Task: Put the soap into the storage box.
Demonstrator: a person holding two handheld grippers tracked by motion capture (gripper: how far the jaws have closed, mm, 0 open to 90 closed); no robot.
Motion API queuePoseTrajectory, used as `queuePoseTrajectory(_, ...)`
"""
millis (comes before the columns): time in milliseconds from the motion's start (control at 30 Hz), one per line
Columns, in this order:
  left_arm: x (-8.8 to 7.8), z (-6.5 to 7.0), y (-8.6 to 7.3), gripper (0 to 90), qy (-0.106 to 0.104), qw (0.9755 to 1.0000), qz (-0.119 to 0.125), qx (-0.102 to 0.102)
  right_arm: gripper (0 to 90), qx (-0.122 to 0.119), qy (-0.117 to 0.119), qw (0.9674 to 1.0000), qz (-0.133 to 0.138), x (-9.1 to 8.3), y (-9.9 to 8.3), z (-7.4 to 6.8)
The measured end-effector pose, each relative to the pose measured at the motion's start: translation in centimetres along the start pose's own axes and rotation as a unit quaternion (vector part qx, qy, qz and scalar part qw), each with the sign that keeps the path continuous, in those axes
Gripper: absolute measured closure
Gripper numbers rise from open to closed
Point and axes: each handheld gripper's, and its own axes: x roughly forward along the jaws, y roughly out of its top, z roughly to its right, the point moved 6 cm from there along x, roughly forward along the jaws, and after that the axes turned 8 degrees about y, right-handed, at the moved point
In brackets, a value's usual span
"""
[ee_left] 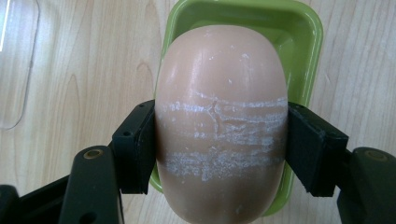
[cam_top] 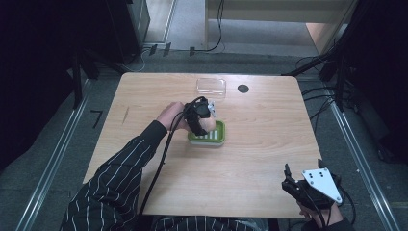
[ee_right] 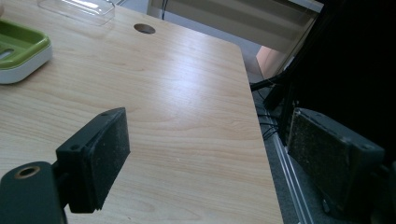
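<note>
A pink oval soap bar (ee_left: 219, 126), streaked with white scuffs, sits between the two black pads (ee_left: 137, 144) of my left gripper (cam_top: 206, 119), which is shut on its sides. Directly under it lies a green soap dish (ee_left: 299, 37) on a white base (cam_top: 208, 142), near the table's middle. My right gripper (ee_right: 215, 158) hovers at the table's near right corner (cam_top: 308, 190), jaws wide apart with nothing between them. The green dish (ee_right: 18, 44) shows at the far left of the right gripper view.
A clear plastic lid (cam_top: 211, 87) lies behind the dish toward the far edge, and also shows as the clear lid (ee_right: 77, 9). A round cable hole (cam_top: 243, 88) sits to its right. The table's right edge (ee_right: 261, 140) drops to floor with cables.
</note>
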Motion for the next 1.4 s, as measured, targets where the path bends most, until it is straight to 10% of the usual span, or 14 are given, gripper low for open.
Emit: queuePoseTrajectory(1400,2.7,0.7,-0.2,33.1,-0.017,0.997,-0.023,-0.072,13.6,0.0,0.005,1.0,0.002,0.2,0.2,-0.2)
